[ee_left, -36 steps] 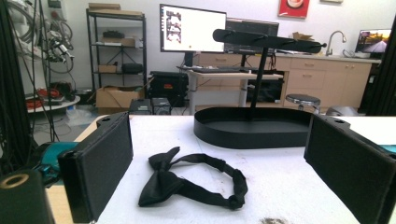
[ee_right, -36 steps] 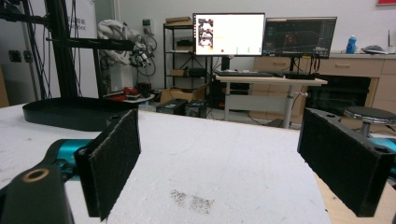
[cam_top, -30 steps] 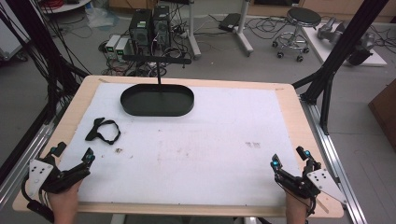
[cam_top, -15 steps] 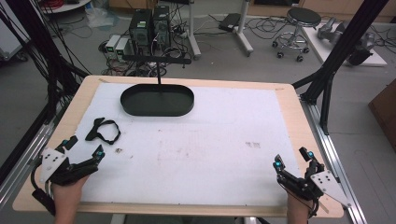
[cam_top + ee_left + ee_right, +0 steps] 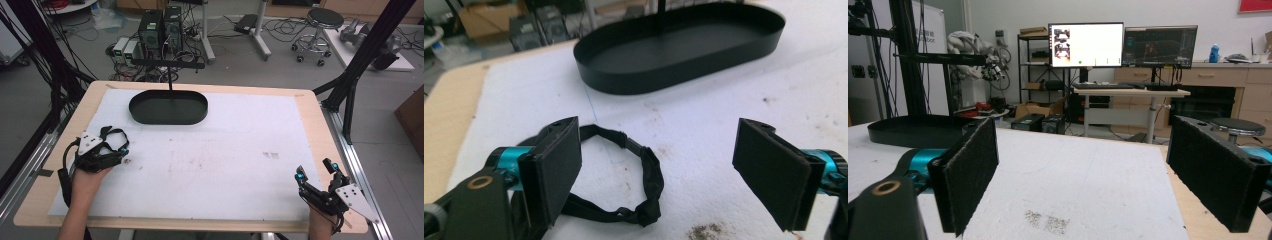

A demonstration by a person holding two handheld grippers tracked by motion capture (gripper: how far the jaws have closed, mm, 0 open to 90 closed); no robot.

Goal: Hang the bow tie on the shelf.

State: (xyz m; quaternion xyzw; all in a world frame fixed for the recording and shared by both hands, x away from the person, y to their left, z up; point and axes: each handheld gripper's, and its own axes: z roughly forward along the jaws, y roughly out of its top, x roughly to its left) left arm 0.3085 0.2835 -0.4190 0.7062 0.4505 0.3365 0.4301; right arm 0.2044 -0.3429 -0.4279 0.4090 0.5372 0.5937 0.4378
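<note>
A black fabric strap loop [image 5: 646, 167] lies on the white mat, near the table's left side. My left gripper [image 5: 661, 165] is open and low over it, its left pad [image 5: 551, 167] covering part of the loop and the rest lying between the jaws. In the high view the left gripper [image 5: 117, 145] sits over the strap [image 5: 114, 133]. A black oval tray [image 5: 168, 107] stands empty at the back left, also visible ahead as the tray [image 5: 649, 80]. My right gripper [image 5: 316, 171] is open at the front right corner, with nothing between its pads [image 5: 970, 175].
A white mat [image 5: 225, 150] covers the wooden table [image 5: 320, 125]. A thin black pole [image 5: 170, 85] rises behind the tray. Black frame posts [image 5: 355, 75] flank the table. Small dark stains [image 5: 271, 155] mark the mat. The tray [image 5: 913, 131] is far left in the right gripper view.
My left gripper moved forward and slightly right from the front left corner to the strap loop. The right gripper barely shifted.
</note>
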